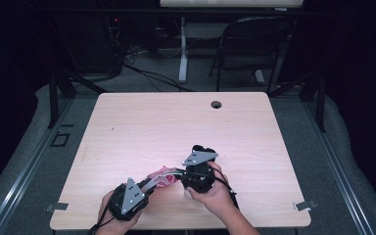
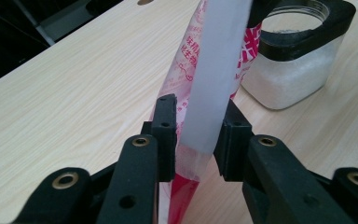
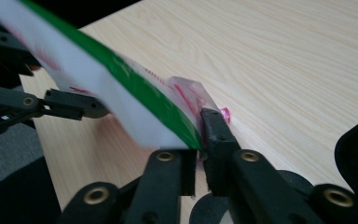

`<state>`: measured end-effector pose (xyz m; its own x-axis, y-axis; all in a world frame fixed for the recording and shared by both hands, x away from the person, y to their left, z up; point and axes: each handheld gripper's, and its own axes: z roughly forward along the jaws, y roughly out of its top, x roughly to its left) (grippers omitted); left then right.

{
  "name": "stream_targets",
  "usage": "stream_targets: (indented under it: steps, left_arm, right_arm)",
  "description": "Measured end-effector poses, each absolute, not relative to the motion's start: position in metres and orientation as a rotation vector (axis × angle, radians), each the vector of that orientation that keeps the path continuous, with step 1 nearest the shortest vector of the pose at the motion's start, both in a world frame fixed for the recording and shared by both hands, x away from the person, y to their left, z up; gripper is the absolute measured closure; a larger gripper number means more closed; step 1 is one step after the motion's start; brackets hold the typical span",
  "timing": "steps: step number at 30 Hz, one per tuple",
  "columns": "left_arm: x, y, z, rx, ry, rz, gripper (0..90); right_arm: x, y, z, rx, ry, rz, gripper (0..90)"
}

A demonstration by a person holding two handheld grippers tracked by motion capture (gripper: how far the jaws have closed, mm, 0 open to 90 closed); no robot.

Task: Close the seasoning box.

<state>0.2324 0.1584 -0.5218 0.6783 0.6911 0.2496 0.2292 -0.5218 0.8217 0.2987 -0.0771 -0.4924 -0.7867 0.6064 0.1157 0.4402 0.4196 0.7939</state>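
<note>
A thin plastic bag [image 1: 162, 177] printed in red and pink hangs stretched between my two grippers near the table's front edge. In the left gripper view, my left gripper [image 2: 196, 135] has the bag [image 2: 182, 70] filling the gap between its pads, a blurred white strip of it running up the middle. In the right gripper view, my right gripper [image 3: 199, 154] pinches the bag's green-edged rim [image 3: 186, 93] in a narrow gap. From above, the left gripper [image 1: 152, 183] comes in from the left and the right gripper [image 1: 180, 172] from the right.
A clear jar [image 2: 291, 60] of white granules with a black collar around its open mouth stands just beyond the bag. The wooden table [image 1: 176, 122] has a cable hole [image 1: 216, 104] at its far edge. A folding chair [image 1: 254, 44] stands behind the table.
</note>
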Motion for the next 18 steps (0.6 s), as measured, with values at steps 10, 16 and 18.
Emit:
stream_targets:
  steps: [10,16,18]
  left_arm:
    - [0.234,0.163,-0.523,2.054,0.733,0.692,78.2]
    - [0.236,0.167,-0.522,2.035,0.759,0.652,80.1]
    - [0.237,0.169,-0.522,2.026,0.769,0.642,80.7]
  right_arm:
    - [0.298,-0.084,-0.486,0.957,2.447,1.427,66.1]
    - [0.299,-0.087,-0.485,0.969,2.451,1.445,56.3]
    - [0.299,-0.088,-0.485,0.977,2.441,1.452,54.7]
